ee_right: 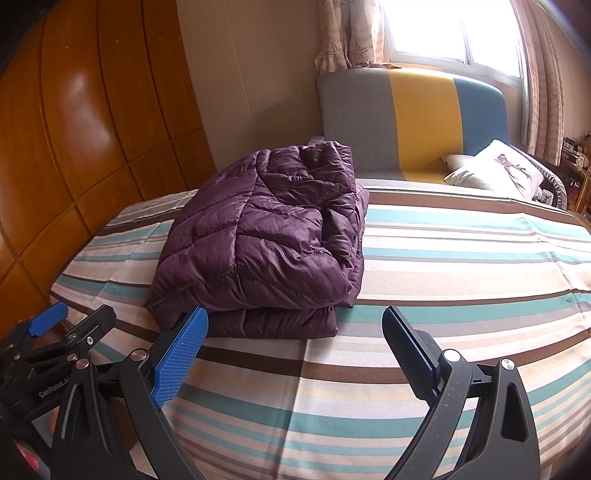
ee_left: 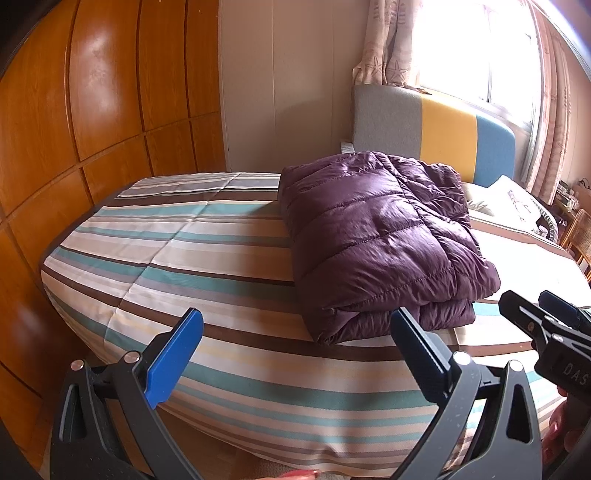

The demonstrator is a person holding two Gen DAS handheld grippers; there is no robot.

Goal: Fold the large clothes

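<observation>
A purple quilted jacket (ee_left: 384, 236) lies folded into a thick, roughly square bundle on the bed (ee_left: 207, 258), on top of a striped cover in teal, brown, cream and grey. The bundle sits toward the near edge of the bed, its doubled-over fold facing the cameras and its looser layers bunched at the far right side. Both claws are held just off that near edge, apart from the jacket and gripping nothing. The left claw (ee_left: 295, 354) stands wide, its blue pads spread well apart, with the jacket's near corner showing between them further back. The right claw (ee_right: 291, 350) is also spread wide; in its own view the left blue pad overlaps the jacket's lower edge, though whether it touches the fabric cannot be told. Each claw shows in the other's view: the right one at the right border of the left wrist view, the left one at the lower left of the right wrist view, its jaws parted there too. Behind the jacket rises a headboard (ee_right: 413, 122) in grey, yellow and blue panels, with a white pillow (ee_right: 498, 170) lying beside it. A bright window (ee_right: 443, 29) with patterned curtains sits above the headboard, and a glossy wooden wardrobe (ee_left: 92, 110) fills the left side of the room.
</observation>
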